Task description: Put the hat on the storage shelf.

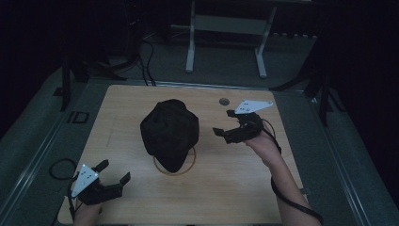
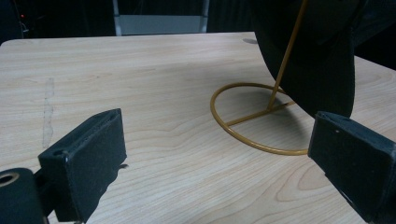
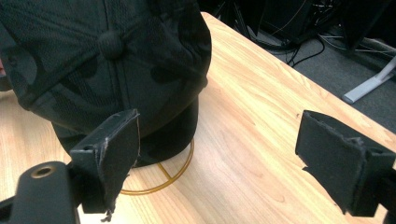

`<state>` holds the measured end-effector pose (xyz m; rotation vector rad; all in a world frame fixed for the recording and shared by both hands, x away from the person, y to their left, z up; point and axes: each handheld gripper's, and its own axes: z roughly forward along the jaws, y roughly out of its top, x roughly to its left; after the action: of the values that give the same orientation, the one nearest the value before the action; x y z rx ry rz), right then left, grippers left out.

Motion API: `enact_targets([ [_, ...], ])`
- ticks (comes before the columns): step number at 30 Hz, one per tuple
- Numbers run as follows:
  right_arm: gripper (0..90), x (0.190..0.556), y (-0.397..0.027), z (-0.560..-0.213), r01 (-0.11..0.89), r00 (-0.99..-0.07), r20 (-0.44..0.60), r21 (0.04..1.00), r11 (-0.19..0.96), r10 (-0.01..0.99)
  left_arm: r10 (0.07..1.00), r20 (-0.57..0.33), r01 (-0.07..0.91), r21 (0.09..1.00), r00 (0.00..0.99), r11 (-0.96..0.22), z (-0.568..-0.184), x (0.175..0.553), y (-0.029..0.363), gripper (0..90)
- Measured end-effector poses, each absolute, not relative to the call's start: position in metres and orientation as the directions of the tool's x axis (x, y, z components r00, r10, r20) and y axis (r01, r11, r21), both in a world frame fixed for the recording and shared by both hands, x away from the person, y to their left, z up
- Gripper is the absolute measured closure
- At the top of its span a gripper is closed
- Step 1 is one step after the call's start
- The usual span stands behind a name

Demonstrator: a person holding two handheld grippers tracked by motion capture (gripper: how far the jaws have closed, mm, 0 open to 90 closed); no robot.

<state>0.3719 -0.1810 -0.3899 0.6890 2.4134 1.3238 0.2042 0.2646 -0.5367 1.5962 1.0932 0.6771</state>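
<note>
A black cap [image 1: 169,129] sits on a gold wire stand [image 1: 190,162] in the middle of the wooden table [image 1: 235,179]. My left gripper [image 1: 114,171] rests open near the front left corner, well clear of the cap. In the left gripper view the stand's ring [image 2: 252,137] and the cap's brim [image 2: 322,60] lie ahead to the right. My right gripper [image 1: 224,123] hovers open just right of the cap, with nothing between its jaws. The right gripper view looks at the cap's crown [image 3: 107,51] and the ring [image 3: 163,184] beneath it.
A small round grommet [image 1: 224,101] sits in the table near its far edge. Beyond the table stand a white desk frame [image 1: 226,42] and cables [image 1: 146,66] on the dark floor. A cable loop [image 1: 61,169] hangs off the table's left side.
</note>
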Motion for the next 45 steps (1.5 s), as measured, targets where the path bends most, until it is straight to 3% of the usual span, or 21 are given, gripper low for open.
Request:
enact_targets([
  [45,13.6,0.351,-0.221,-0.526,0.355,-0.838,0.051,0.807,0.472,0.543,0.897,-0.093,0.32,0.946,0.431,-0.055,-0.538,0.205,0.264,4.8],
])
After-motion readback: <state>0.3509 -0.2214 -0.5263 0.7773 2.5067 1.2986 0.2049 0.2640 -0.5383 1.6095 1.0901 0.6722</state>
